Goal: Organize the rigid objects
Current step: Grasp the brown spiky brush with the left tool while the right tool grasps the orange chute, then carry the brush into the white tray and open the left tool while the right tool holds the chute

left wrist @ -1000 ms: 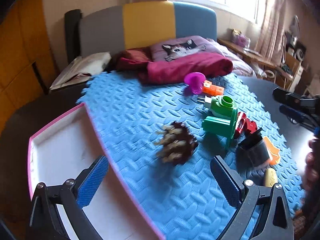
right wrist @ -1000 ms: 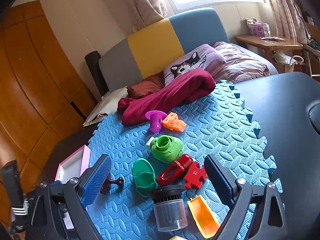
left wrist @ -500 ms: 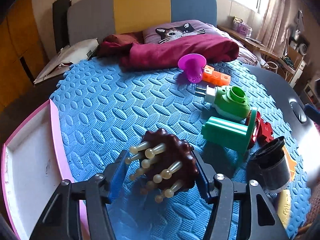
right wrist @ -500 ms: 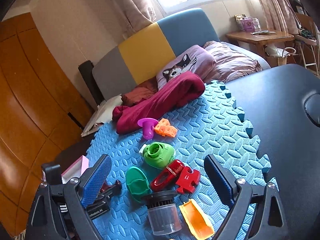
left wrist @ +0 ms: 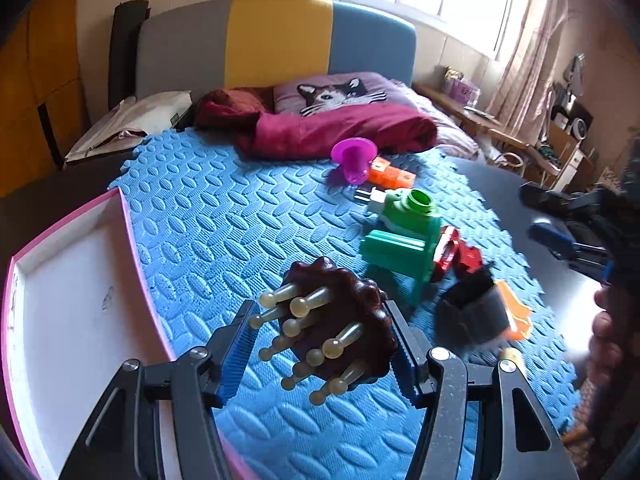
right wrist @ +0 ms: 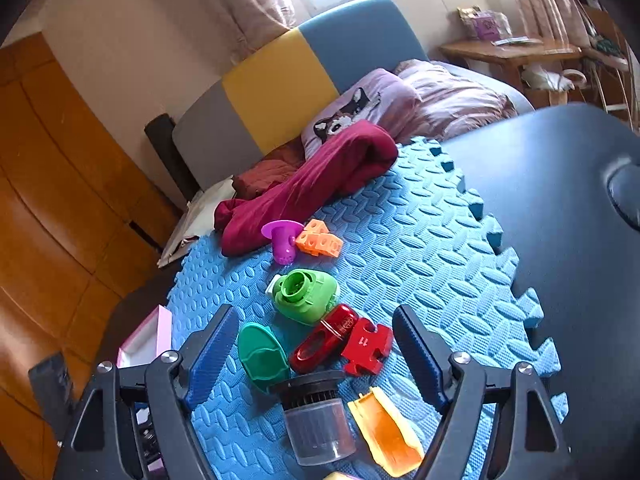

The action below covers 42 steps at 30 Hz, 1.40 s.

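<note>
My left gripper [left wrist: 320,348] is shut on a dark brown round massage brush [left wrist: 344,320] with pale knobbed pins, held a little above the blue foam mat [left wrist: 224,216]. A pink-rimmed white tray [left wrist: 68,300] lies just left of it. My right gripper [right wrist: 316,356] is open and empty above a cluster of toys: a green oval piece [right wrist: 262,356], a red clip [right wrist: 324,338], a red puzzle piece [right wrist: 366,344], a black-capped clear jar [right wrist: 318,420] and an orange scoop [right wrist: 388,432].
A green plug-shaped toy [right wrist: 306,296], a purple cup [right wrist: 282,240] and orange blocks [right wrist: 320,240] lie farther back. A maroon cloth [right wrist: 312,184] lies at the mat's far edge. Dark table [right wrist: 560,200] extends to the right. The tray's corner [right wrist: 148,336] shows at left.
My left gripper moved onto the brush, shut on it and lifted it off the mat. My right gripper stayed open and shifted a little.
</note>
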Available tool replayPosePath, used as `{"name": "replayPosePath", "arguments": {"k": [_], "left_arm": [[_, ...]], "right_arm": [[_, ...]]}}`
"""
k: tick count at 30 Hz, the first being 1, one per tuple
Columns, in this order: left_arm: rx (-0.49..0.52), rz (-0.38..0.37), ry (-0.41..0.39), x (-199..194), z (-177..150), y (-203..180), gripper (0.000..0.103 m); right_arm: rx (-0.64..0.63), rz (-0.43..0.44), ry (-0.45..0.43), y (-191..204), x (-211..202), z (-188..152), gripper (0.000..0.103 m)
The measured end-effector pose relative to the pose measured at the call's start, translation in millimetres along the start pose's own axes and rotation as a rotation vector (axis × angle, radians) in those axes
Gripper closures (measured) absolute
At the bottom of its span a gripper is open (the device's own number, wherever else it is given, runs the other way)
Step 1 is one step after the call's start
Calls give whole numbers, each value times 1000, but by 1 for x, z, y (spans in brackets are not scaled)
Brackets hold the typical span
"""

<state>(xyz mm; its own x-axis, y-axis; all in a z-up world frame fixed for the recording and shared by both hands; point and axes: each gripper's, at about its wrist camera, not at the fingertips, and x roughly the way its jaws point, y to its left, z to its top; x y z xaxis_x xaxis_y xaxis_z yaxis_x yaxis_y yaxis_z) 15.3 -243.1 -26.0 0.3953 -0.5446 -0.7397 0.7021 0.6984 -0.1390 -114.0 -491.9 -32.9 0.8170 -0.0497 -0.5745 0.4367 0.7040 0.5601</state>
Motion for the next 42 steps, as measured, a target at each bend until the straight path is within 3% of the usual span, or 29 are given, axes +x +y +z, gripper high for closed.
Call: {"name": "replayPosePath", "arguments": {"k": [2,9,18,19,21,22,25,32,42], "left_arm": [[0,-12,-7,-9,-3,2,41],[-36,-31,-46,-39,-7,24,41],[-103,-10,-59,-61,-12,65,41],[-117,-3,-60,-63,-13,73,41],[-148,14,-62,-65,-14,87,41],[-167,29,-63,-65,-15,96,41],[-221,83,-56,-64,-15,123,41],[-316,179,-29,-40,-6,179,41],[-360,191,-5,11,32,199,41]], "right_arm": [[-7,-12,47,0,1,-2,32],[-185,-198,258,3,9,-21,56],[-378,-271,438,7,23,-49,56],[-374,-279,456,7,27,-49,61],[-381,-280,463,9,34,-49,76],[-395,-292,456,11,37,-49,77],[-417,-345,432,11,47,-54,77],[-377,-329,414,8,49,-49,76],[-365,-331,376,8,51,-50,76]]}}
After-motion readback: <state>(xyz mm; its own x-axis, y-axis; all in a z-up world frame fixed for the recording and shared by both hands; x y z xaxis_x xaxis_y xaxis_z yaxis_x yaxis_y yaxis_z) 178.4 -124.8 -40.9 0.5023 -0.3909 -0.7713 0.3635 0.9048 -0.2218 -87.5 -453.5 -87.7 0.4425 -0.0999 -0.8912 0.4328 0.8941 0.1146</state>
